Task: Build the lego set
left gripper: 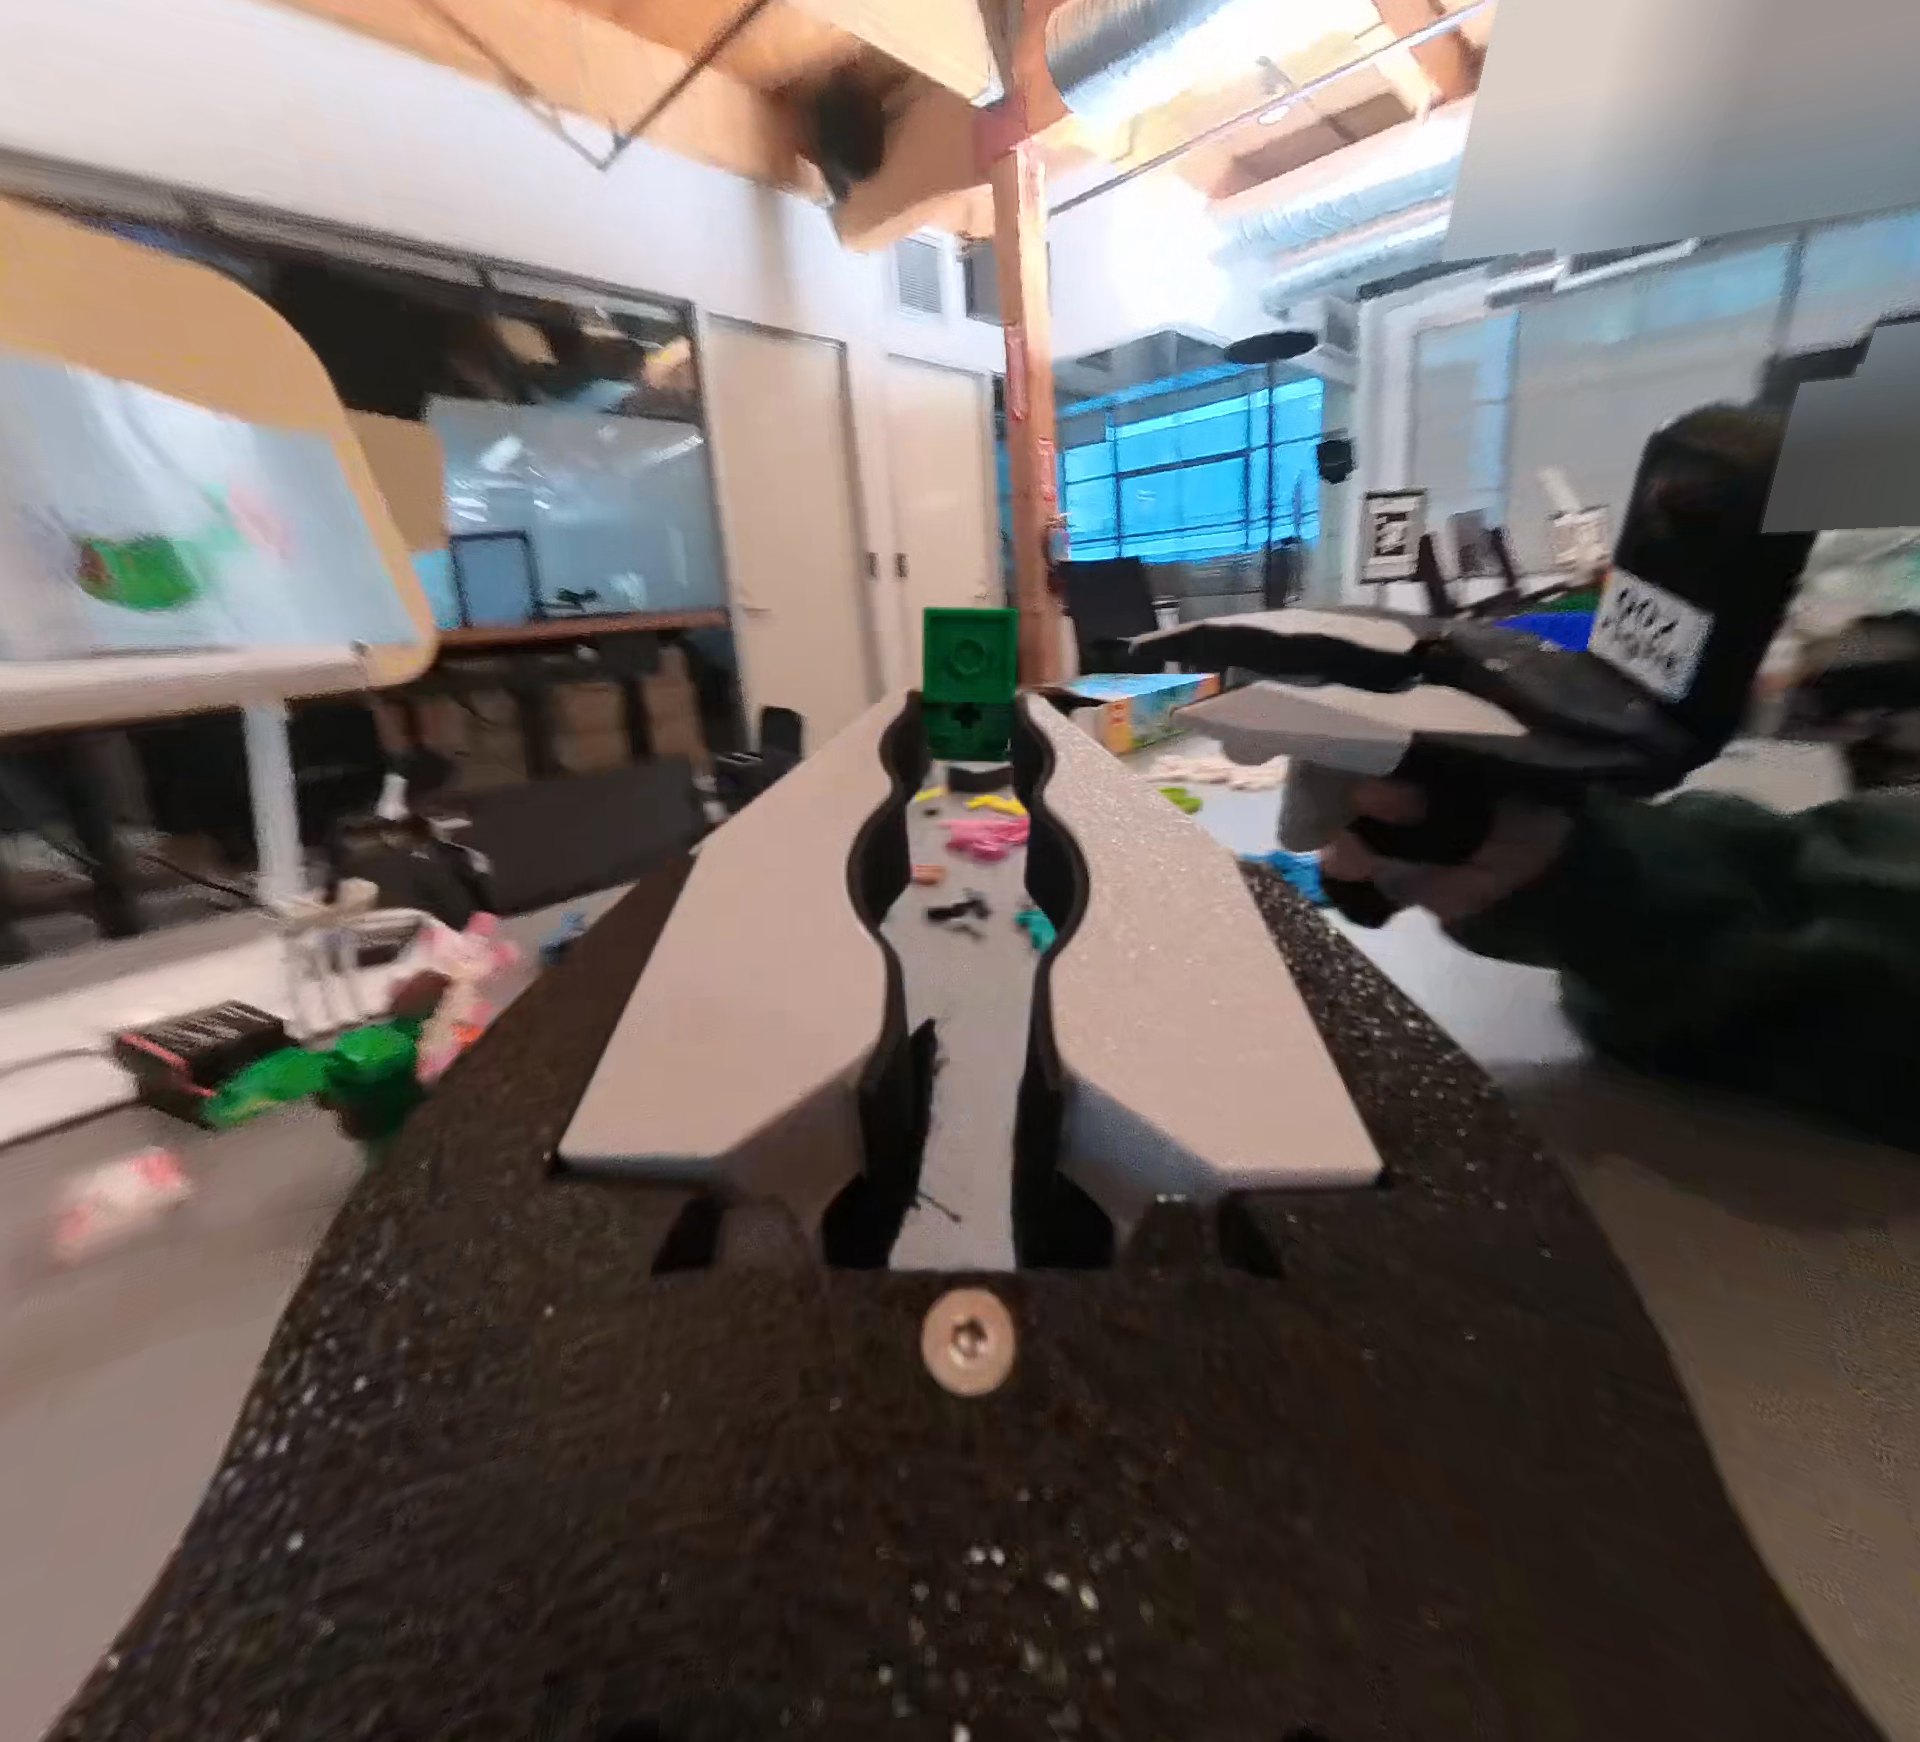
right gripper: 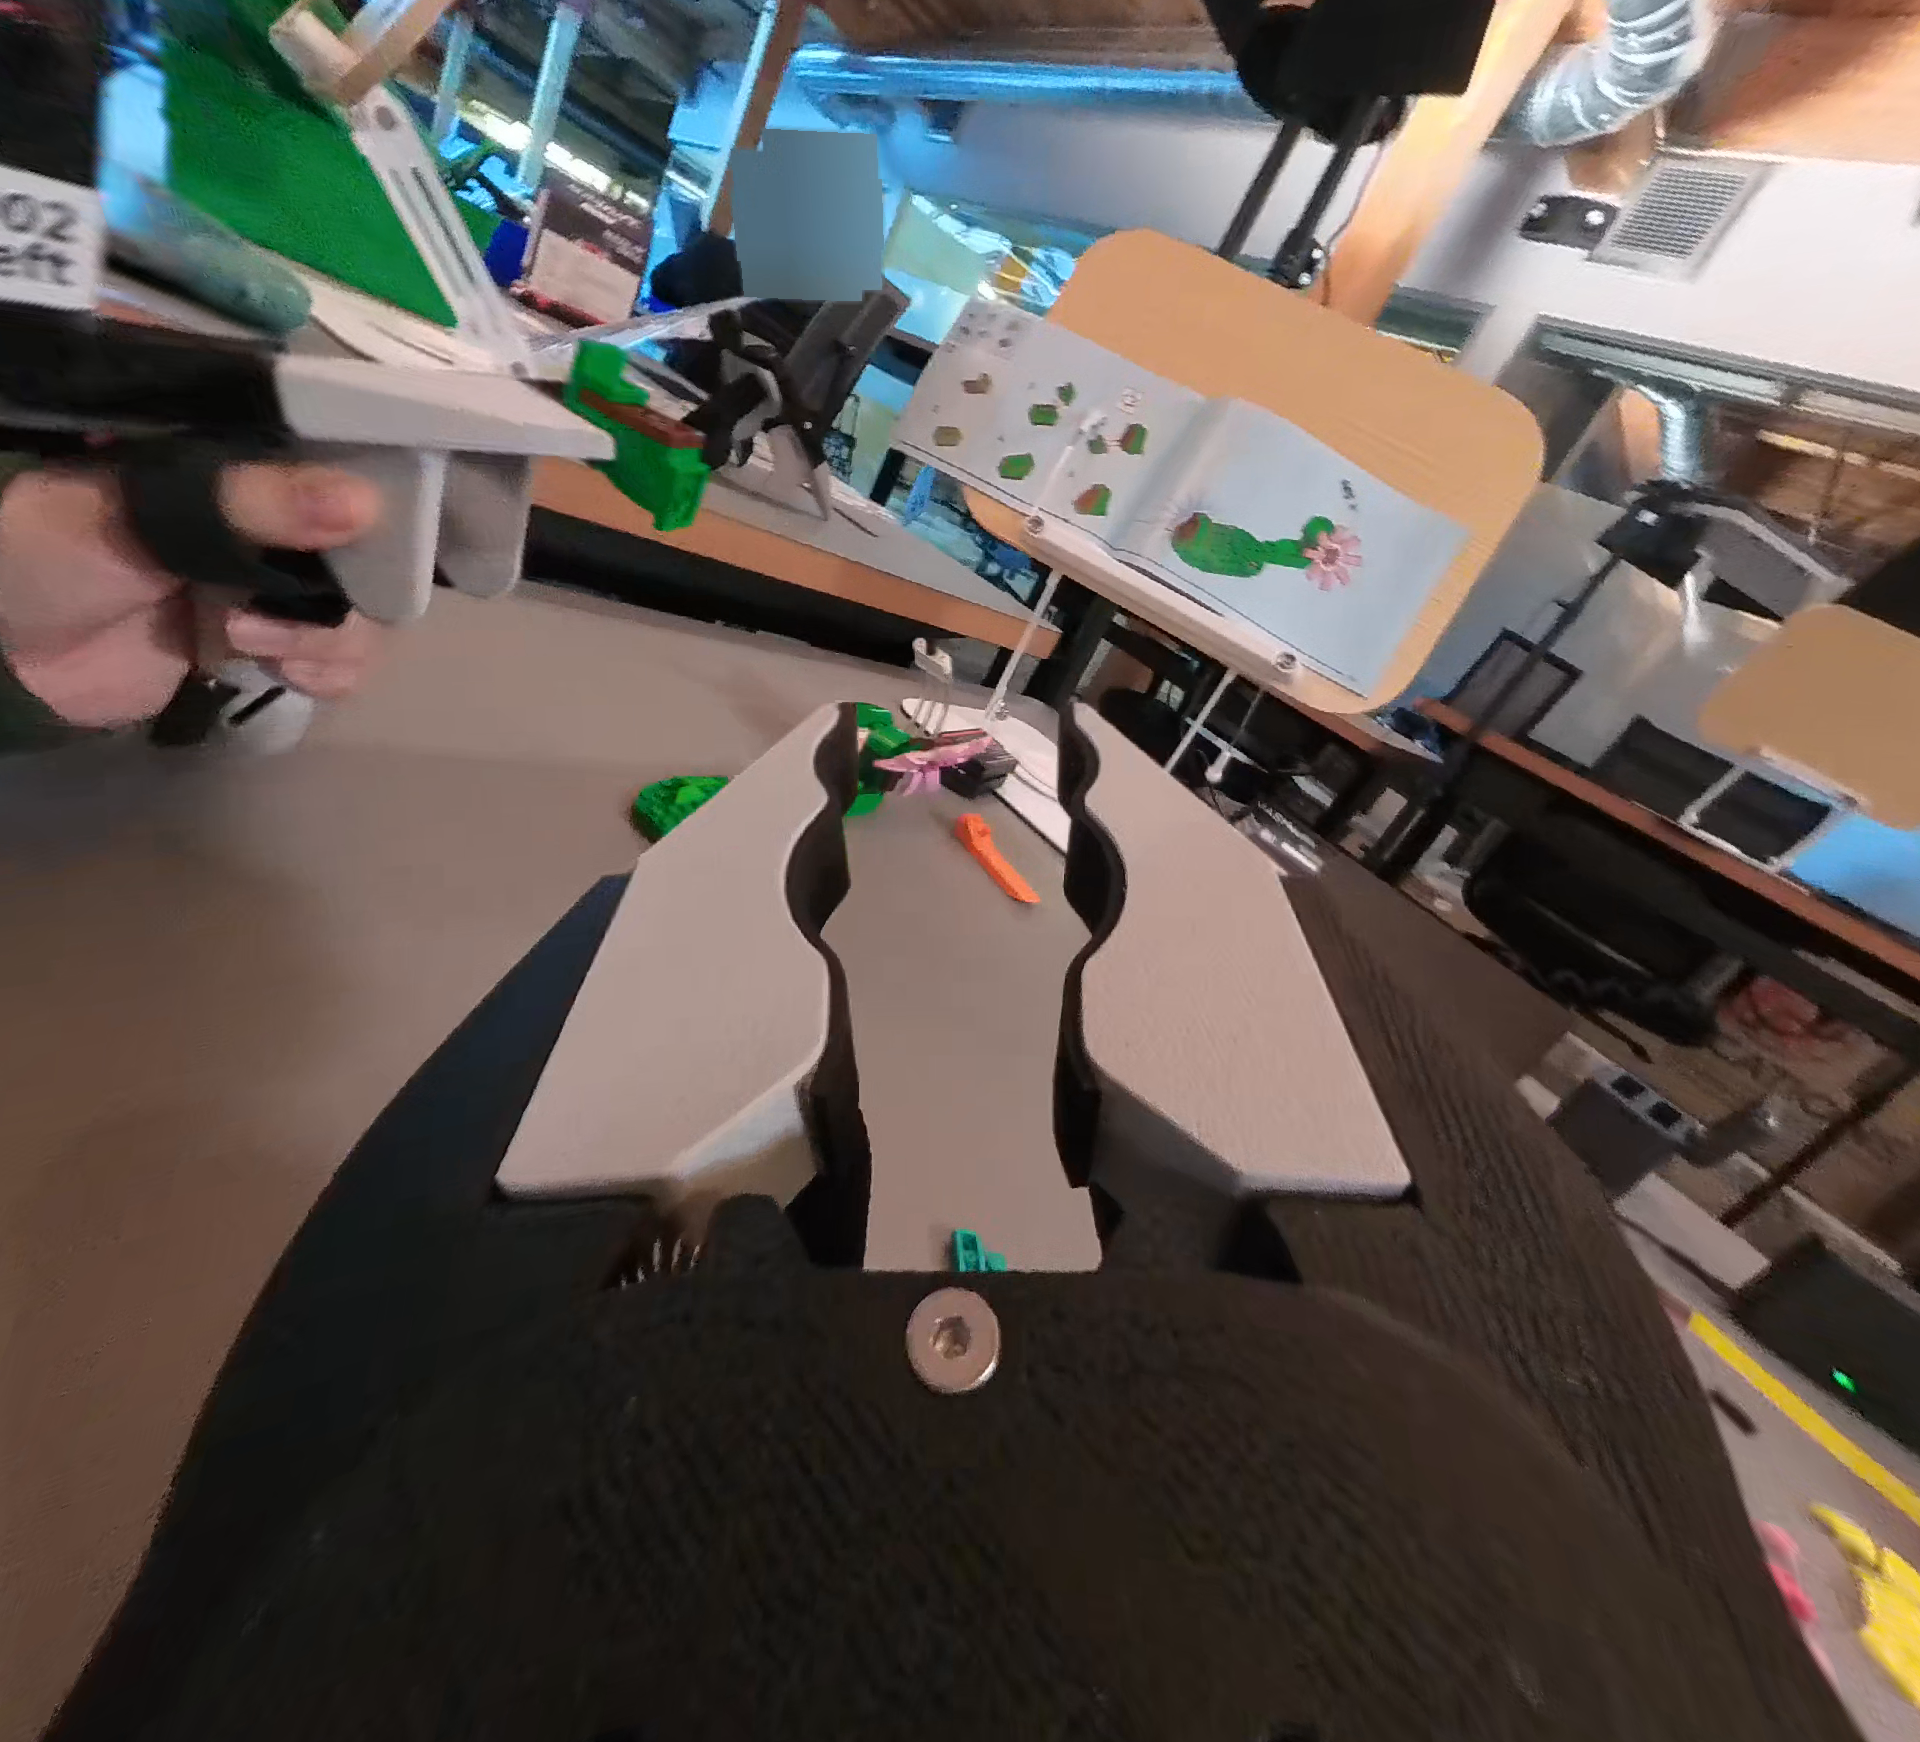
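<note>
Two grey wavy-edged fingers of the left hand-held gripper (left gripper: 968, 726) pinch a blocky green brick piece (left gripper: 968, 700).

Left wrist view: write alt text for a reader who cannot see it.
The left gripper holds a small green lego assembly in its jaws, raised above a grey table strewn with loose coloured lego pieces. The right gripper, in a person's hand, points in from the right, its jaws holding nothing.
</note>
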A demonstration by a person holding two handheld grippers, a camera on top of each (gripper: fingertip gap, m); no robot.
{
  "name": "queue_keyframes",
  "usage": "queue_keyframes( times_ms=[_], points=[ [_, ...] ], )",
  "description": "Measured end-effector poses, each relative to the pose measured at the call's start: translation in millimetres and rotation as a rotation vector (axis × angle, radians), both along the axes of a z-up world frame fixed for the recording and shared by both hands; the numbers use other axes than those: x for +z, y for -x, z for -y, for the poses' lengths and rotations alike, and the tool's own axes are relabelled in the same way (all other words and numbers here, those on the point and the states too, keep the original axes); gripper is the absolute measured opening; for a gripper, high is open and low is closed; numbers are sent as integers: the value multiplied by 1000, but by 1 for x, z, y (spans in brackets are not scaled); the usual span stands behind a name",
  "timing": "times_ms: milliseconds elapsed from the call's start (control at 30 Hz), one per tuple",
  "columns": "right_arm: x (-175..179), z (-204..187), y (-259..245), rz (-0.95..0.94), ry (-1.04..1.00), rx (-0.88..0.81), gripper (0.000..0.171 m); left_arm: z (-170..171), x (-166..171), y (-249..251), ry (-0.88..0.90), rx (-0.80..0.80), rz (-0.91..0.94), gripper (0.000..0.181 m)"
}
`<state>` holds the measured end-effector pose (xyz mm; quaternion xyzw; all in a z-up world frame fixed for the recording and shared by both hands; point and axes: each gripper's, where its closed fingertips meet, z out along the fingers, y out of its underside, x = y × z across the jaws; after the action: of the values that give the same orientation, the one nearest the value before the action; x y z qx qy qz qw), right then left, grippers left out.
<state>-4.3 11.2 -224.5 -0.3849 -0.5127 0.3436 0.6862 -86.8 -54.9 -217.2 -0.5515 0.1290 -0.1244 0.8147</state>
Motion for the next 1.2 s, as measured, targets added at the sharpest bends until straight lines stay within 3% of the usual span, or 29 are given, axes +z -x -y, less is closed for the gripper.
queue_keyframes(
  times_ms=[233,1200],
  points=[
    [-11,-14,-2,-1,125,-18,34,-8,-11,-1,2,128,-136,13],
    [-29,-9,5,83,113,-19,23,-14,-20,8,65,157,-95,13]
  ],
)
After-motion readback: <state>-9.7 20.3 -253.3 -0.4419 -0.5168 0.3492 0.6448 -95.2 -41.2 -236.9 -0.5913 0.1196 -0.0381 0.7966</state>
